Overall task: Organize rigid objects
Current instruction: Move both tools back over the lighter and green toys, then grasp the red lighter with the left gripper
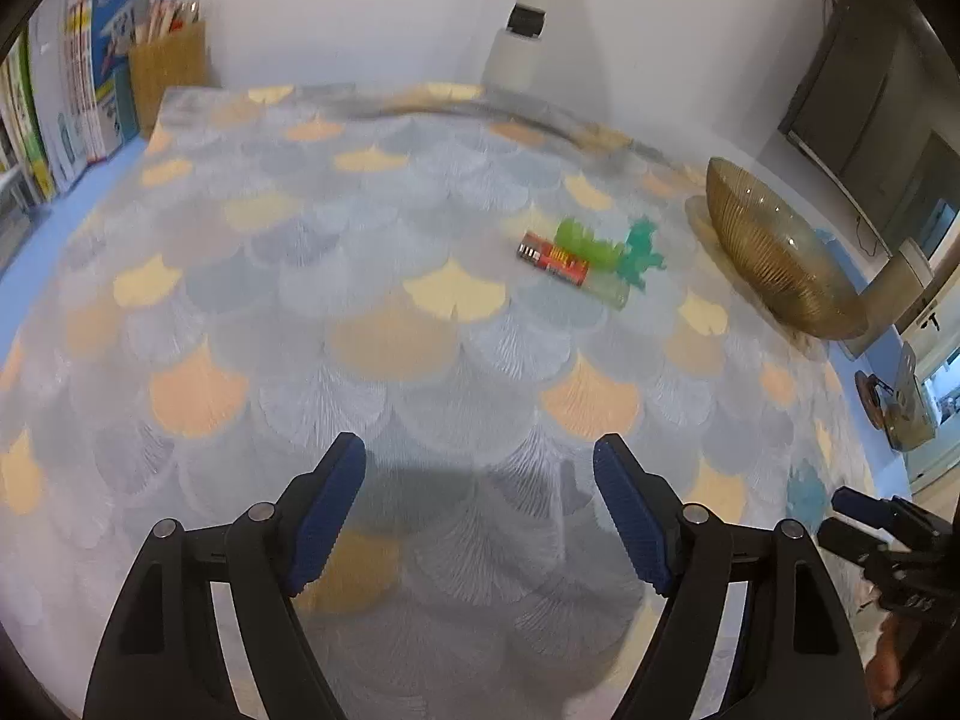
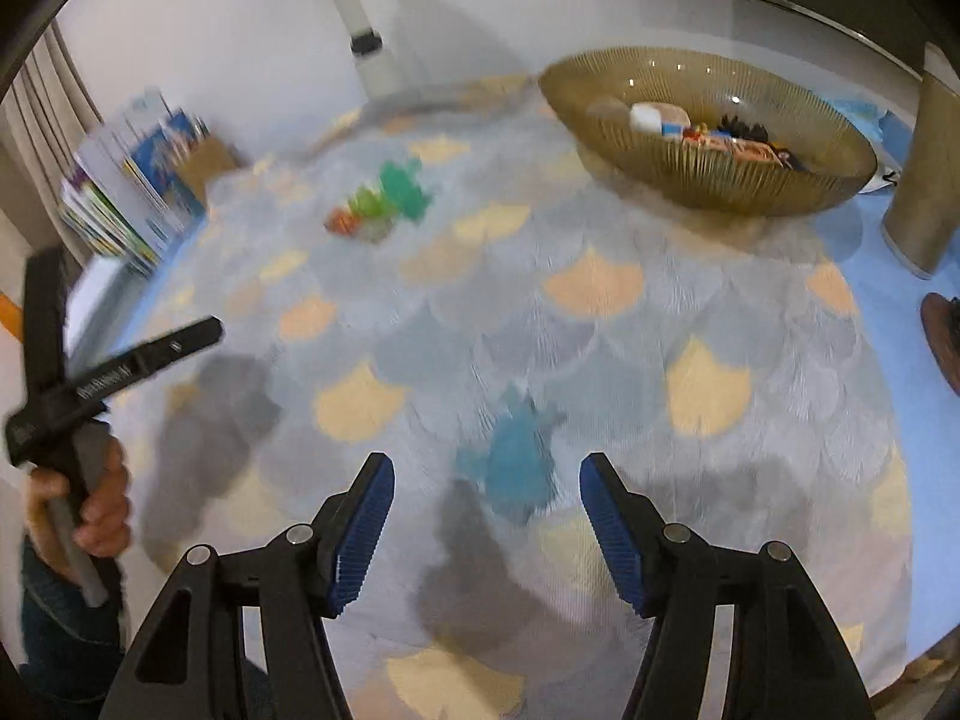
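A small cluster of toys lies on the patterned tablecloth: a red block point(image 1: 551, 256), a light green toy point(image 1: 587, 246) and a teal toy point(image 1: 643, 250); the cluster also shows blurred in the right wrist view point(image 2: 384, 201). A blue toy point(image 2: 517, 461) lies just ahead of my right gripper point(image 2: 486, 468), between its open fingers' line. My left gripper point(image 1: 480, 456) is open and empty, well short of the cluster. An amber ribbed glass bowl point(image 2: 708, 171) holds several small objects at the back right; it also shows in the left wrist view point(image 1: 774, 252).
A wooden holder with pencils point(image 1: 168, 75) and upright books point(image 1: 78, 102) stand at the far left. A tan cylinder point(image 2: 921, 180) stands right of the bowl. A brown round object point(image 2: 942, 342) sits at the right edge. White wall behind.
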### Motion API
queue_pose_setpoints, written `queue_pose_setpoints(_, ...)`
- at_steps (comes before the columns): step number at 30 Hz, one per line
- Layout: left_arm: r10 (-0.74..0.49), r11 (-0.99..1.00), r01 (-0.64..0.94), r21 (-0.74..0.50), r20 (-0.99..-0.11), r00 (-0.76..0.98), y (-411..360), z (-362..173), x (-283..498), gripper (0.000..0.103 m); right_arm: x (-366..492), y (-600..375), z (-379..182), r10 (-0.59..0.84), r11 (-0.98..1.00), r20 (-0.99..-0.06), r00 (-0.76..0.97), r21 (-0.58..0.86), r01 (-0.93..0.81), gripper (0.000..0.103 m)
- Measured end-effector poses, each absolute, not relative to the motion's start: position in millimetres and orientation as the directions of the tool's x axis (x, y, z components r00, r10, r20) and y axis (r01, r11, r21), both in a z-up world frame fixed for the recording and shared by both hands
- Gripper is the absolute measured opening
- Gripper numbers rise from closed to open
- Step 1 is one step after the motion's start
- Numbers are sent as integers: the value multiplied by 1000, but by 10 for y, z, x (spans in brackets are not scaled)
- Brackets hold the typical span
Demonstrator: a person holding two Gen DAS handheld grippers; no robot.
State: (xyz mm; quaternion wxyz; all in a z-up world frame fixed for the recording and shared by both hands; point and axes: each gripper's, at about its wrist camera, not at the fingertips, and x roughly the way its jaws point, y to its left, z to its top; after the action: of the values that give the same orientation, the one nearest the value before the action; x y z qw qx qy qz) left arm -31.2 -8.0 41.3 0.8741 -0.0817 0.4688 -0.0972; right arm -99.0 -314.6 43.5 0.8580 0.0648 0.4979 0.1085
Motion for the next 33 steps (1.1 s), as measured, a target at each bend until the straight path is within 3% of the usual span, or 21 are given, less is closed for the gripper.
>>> queue_pose_setpoints(8, -196, 981, 106, -165, -814, 547, -322, 518, -64, 77, -918, -3020, 249, 111, 994, -855, 506, 95, -58, 62)
queue_pose_setpoints(11, -203, 979, 110, -170, -812, 547, -478, 571, 151, 77, -893, -2952, 246, 46, 998, -847, 530, 20, -54, 35)
queue_pose_setpoints(15, -211, 976, 150, -155, -830, 517, -807, 485, 445, 77, -870, -2989, 323, 46, 998, -829, 558, 20, -52, 35)
queue_pose_setpoints(23, -88, 995, 91, -46, -839, 537, -1218, 227, 907, 76, -611, -3190, 474, 72, 997, -822, 565, 47, -60, 35)
queue_pose_setpoints(26, -69, 995, 98, -17, -832, 551, -1178, 222, 881, 64, -550, -3175, 502, 77, 996, -818, 570, 40, -76, 35)
queue_pose_setpoints(30, -138, 985, 164, -58, -832, 537, -857, 249, 678, 64, -509, -3120, 506, 108, 993, -818, 566, 58, -105, 35)
queue_pose_setpoints(33, -122, 986, 161, -40, -836, 536, -547, 250, 543, 64, -484, -3071, 498, 117, 992, -813, 571, 62, -114, 35)
